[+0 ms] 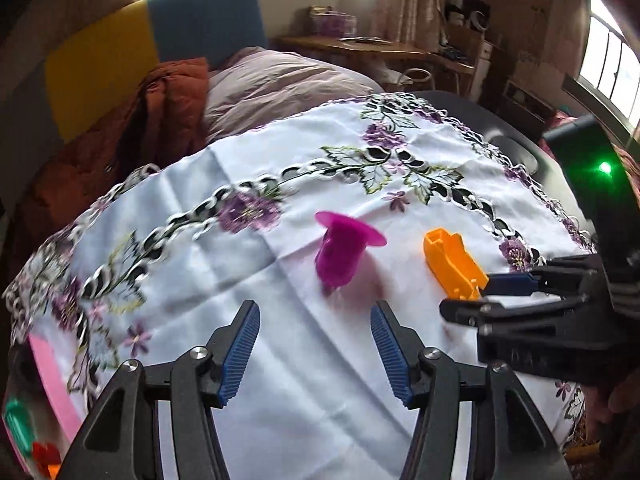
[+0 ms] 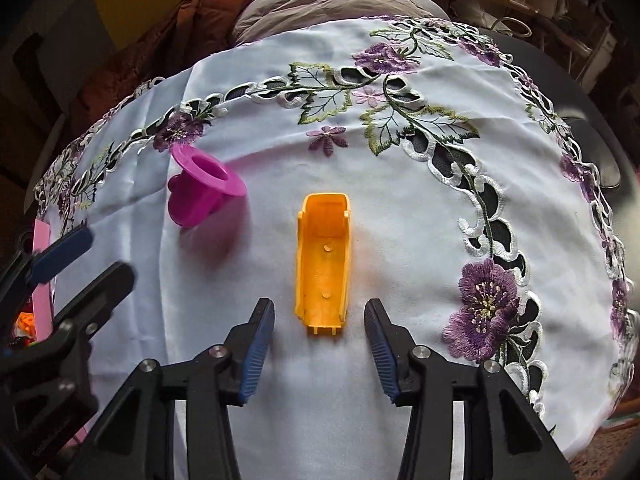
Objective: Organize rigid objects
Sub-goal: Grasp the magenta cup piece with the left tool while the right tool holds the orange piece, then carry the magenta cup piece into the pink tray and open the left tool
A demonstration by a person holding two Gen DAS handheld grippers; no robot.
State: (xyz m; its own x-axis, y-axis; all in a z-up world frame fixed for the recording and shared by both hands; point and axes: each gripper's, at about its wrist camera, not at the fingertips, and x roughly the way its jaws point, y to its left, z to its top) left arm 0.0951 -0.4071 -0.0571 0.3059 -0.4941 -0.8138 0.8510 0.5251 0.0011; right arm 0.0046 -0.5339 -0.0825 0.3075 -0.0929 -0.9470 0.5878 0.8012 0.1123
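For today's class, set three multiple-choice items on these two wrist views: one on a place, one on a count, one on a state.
1. Where does the orange open plastic tray piece lie?
A. on the white embroidered tablecloth, ahead of the right gripper
B. on the bed
C. inside the magenta piece

2. How many loose plastic pieces lie on the open middle of the cloth?
A. one
B. two
C. four

3. How does the left gripper stand?
A. clamped on the orange piece
C. open, with nothing between its pads
B. shut on the cloth

Key: 1 A, the right wrist view shows the tray flat on the cloth, its near end between the open blue pads. 2 B, only the tray and the magenta flanged plastic cup piece lie there. 3 C, its pads stand apart over bare cloth, short of the magenta piece.
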